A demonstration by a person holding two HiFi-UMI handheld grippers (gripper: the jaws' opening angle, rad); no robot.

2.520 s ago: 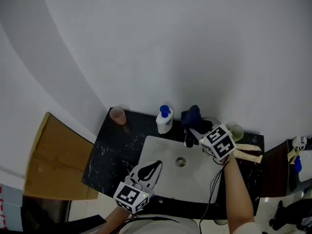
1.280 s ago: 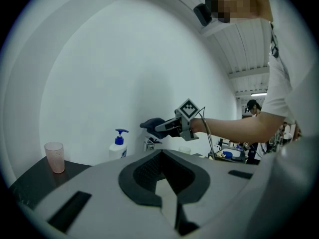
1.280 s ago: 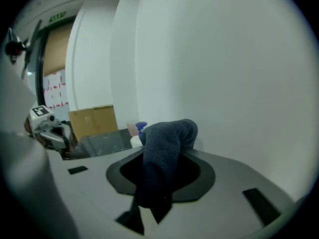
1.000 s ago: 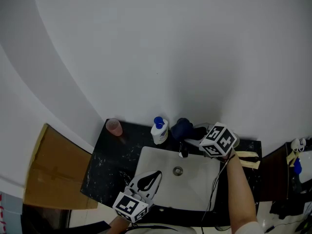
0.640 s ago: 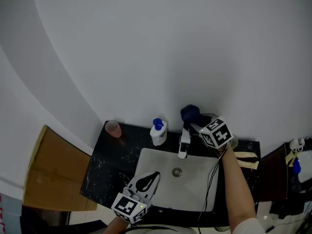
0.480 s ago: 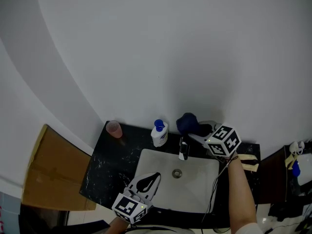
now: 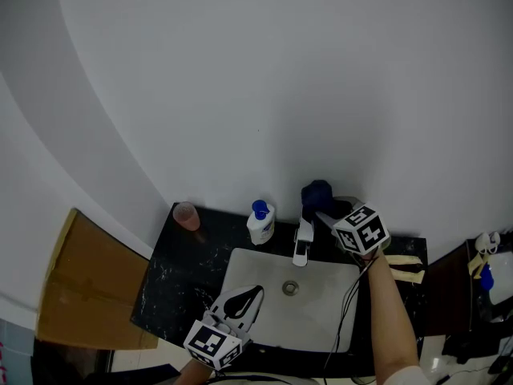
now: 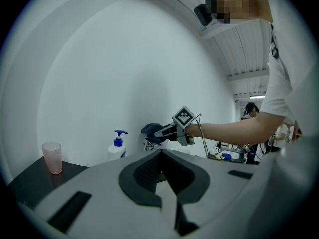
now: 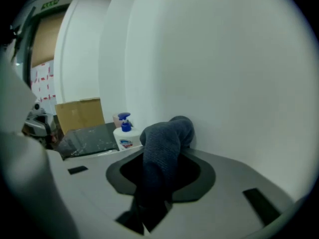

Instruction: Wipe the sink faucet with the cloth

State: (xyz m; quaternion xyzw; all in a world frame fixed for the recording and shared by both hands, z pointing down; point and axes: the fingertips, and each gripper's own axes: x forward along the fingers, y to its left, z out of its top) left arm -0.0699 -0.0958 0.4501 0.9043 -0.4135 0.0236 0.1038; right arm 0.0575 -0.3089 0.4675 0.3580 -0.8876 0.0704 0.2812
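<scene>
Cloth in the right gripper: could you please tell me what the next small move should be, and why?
Probably lower the right gripper slightly and draw the cloth forward along the faucet. Its fingers are shut on the cloth, which sits near the faucet's back end, so the spout lies ahead of it, toward the sink.

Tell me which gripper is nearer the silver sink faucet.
Right. The right gripper, shut on the dark blue cloth, is close beside the silver sink faucet, by the wall; the left gripper, shut and empty, hangs over the near left edge of the white basin.
</scene>
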